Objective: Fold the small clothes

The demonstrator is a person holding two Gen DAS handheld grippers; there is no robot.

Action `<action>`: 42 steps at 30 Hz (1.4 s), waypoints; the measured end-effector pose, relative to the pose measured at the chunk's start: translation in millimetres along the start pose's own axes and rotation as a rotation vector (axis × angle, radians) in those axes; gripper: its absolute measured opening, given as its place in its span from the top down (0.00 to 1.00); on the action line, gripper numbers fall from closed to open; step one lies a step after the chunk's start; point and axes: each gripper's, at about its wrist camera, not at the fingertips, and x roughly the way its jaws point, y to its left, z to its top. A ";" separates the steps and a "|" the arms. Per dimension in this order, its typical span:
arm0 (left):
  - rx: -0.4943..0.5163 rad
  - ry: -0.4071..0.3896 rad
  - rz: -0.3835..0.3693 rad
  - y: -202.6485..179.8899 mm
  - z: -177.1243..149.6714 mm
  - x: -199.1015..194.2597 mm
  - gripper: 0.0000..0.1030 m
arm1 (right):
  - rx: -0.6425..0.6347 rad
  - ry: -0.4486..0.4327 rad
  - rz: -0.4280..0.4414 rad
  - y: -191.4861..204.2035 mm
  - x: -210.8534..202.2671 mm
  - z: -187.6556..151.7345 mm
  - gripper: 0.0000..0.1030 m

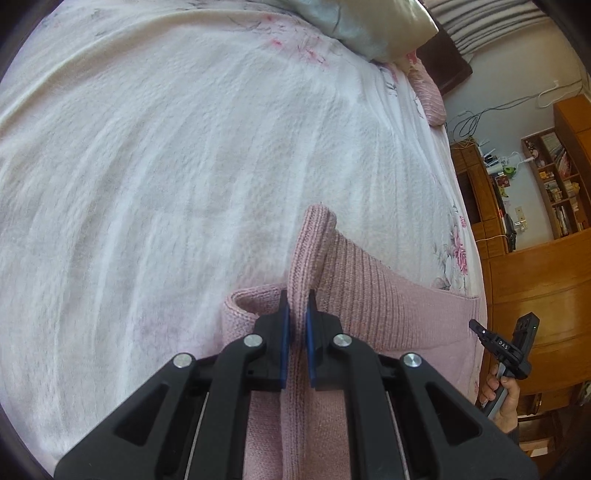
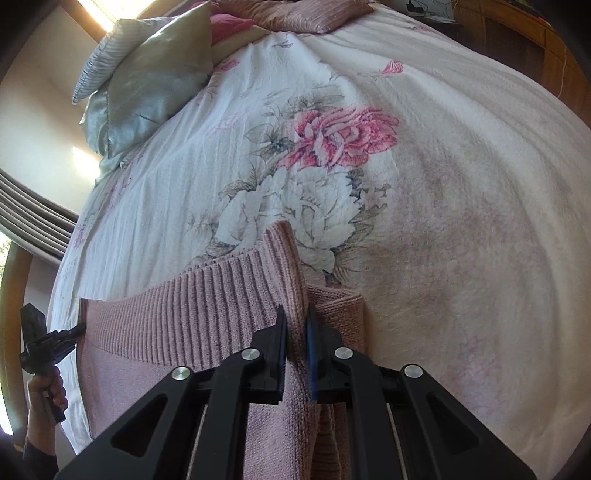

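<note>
A pink knitted sweater [image 1: 369,288] lies on the bed, its ribbed hem [image 2: 192,314] stretched between both grippers. My left gripper [image 1: 297,306] is shut on one pinched corner of the knit, which sticks up past the blue pads [image 1: 284,332]. My right gripper [image 2: 295,317] is shut on the opposite corner, a fold of fabric rising between its fingers. In the left wrist view the right gripper [image 1: 506,339] shows at the far right, held by a hand [image 1: 502,398]. The left gripper [image 2: 44,343] shows at the left edge of the right wrist view.
The bed carries a white floral cover [image 2: 332,147] and a fluffy white blanket [image 1: 166,166]. Silver-grey pillows [image 2: 147,74] and pink cushions [image 2: 295,14] lie at the headboard end. Wooden shelves and cabinets [image 1: 546,229] stand past the bed's edge.
</note>
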 end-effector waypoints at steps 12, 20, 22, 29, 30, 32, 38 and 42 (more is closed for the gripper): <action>0.134 -0.138 -0.116 -51.8 -15.7 -56.5 0.73 | 0.003 -0.135 0.118 -5.5 -49.2 -6.7 0.78; 0.084 0.026 -0.051 -41.4 -24.1 22.9 0.79 | -0.032 -0.008 0.120 15.3 11.2 -16.9 0.87; 0.055 0.041 -0.030 -31.0 -21.2 30.6 0.93 | -0.008 0.009 0.113 6.9 24.4 -16.9 0.91; 0.206 -0.035 -0.148 -76.1 -47.5 -20.3 0.61 | -0.068 -0.034 0.246 49.4 -20.3 -31.0 0.86; 0.238 -0.026 -0.195 -85.5 -60.1 -23.5 0.58 | -0.084 -0.024 0.287 63.9 -22.9 -35.3 0.86; 0.278 0.007 -0.243 -94.6 -84.3 -16.2 0.58 | -0.110 0.026 0.363 93.3 -13.8 -48.8 0.86; 0.188 0.068 -0.074 -63.6 -99.4 23.7 0.77 | -0.150 0.118 0.251 125.9 46.1 -86.0 0.94; 0.252 0.036 -0.232 -90.7 -126.1 -21.0 0.46 | -0.135 0.048 0.335 126.4 -7.6 -100.7 0.81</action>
